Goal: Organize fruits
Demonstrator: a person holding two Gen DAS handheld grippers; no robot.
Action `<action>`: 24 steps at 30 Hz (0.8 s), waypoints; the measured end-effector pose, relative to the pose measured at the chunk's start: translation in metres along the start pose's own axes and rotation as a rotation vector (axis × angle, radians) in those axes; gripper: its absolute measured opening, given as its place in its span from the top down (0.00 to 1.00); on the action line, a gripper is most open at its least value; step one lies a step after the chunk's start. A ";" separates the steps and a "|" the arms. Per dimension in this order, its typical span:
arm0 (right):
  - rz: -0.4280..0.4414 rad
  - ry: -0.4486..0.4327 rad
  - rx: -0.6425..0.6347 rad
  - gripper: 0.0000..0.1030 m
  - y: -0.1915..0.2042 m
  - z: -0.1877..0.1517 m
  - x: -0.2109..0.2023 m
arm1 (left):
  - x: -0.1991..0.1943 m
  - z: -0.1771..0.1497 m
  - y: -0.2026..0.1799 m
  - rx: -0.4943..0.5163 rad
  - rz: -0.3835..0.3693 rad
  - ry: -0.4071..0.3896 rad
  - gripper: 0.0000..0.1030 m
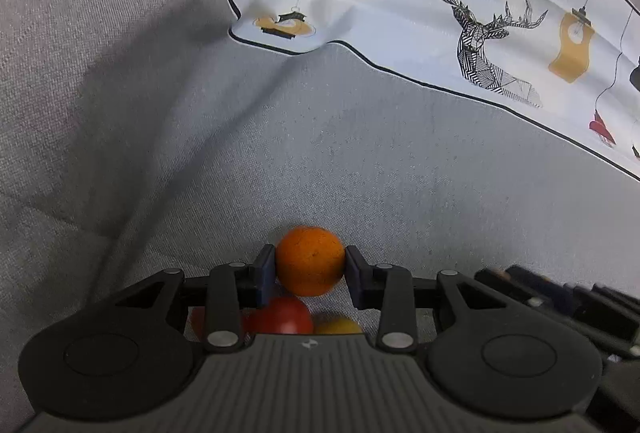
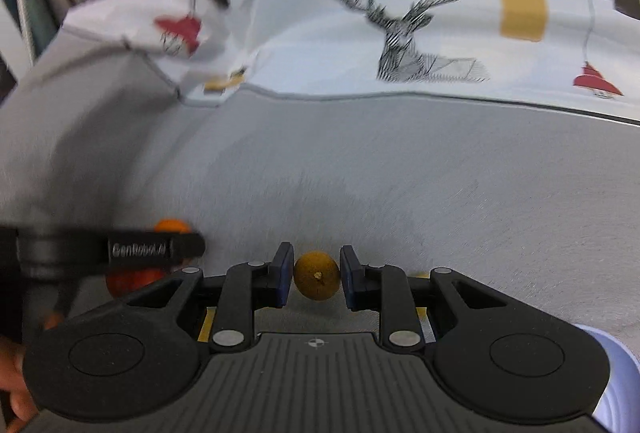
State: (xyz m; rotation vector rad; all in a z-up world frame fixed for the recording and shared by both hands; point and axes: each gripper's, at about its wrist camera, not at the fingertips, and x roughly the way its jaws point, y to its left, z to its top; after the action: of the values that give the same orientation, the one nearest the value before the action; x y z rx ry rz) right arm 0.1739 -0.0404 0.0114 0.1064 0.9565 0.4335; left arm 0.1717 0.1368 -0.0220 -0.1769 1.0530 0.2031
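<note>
Between the pads of the left gripper (image 1: 310, 265) an orange (image 1: 310, 260) is clamped, a pad pressed against each side of it. Just nearer than the orange, half hidden by the gripper body, a red fruit (image 1: 280, 315) and a yellow fruit (image 1: 338, 325) are seen on the grey cloth (image 1: 280, 153); their lower parts are cut off. In the right wrist view a small yellow-brown fruit (image 2: 317, 275) with a short stem stub is held by the right gripper (image 2: 317, 273), whose pads are closed onto its sides. To the left in that view the left gripper's dark body (image 2: 156, 249) is seen side-on, with the orange (image 2: 172, 225) showing above it and a red fruit (image 2: 128, 281) below it. Part of a hand (image 2: 16, 377) is visible at the near left edge, and a pale sleeve (image 2: 616, 373) at the near right.

Farther off, a white printed cloth (image 1: 400, 13) with a deer drawing and lamp motifs is laid across the far side.

As a judgement, the task is in its middle: two fruits are gripped, at least two are left on the cloth, and none is seen sorted. No bowl, tray or basket is visible, so the destination cannot be told. A yellow patch (image 2: 205, 325) under the right gripper is too hidden to identify, and much of the right wrist view is blurred.
</note>
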 end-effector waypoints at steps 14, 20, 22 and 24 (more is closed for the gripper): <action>-0.011 0.028 -0.019 0.74 0.003 -0.005 0.009 | 0.005 0.002 -0.003 0.003 0.008 0.005 0.60; -0.012 0.014 -0.010 0.74 0.003 -0.006 0.007 | 0.003 0.002 -0.003 0.002 0.004 -0.004 0.61; -0.008 -0.001 0.001 0.74 0.003 -0.005 0.004 | -0.001 0.002 -0.005 0.015 0.006 -0.021 0.61; -0.004 -0.025 0.008 0.74 0.003 -0.003 -0.001 | -0.006 0.003 -0.007 0.020 0.005 -0.037 0.61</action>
State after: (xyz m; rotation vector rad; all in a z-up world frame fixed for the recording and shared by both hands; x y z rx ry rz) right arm 0.1699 -0.0379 0.0109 0.1169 0.9334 0.4232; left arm 0.1732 0.1305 -0.0144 -0.1515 1.0183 0.1998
